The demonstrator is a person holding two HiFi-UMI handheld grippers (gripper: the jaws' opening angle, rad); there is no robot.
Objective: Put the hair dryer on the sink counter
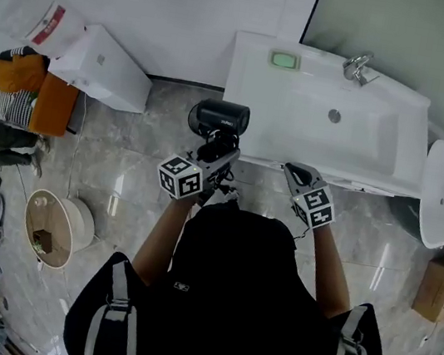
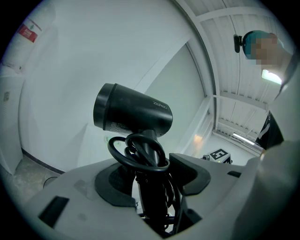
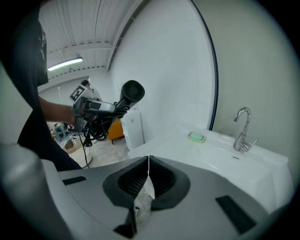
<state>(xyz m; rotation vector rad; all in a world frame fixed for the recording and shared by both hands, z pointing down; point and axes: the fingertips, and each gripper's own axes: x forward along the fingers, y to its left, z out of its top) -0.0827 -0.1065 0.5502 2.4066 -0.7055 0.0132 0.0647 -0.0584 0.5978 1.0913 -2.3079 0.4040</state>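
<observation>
Jaws of the left gripper (image 2: 150,177) are clamped on the black handle of the hair dryer (image 2: 133,115), with the coiled cord (image 2: 119,152) gathered against the handle, probably so it cannot trail. The barrel is carried upright beyond the tips. Jaws of the right gripper (image 3: 147,180) are pressed together on nothing. Past the dryer, only wall is shown in the left gripper view. The sink counter (image 1: 297,134), ahead and right of the left jaws, is revealed by the head view, with the dryer just short of its left edge.
</observation>
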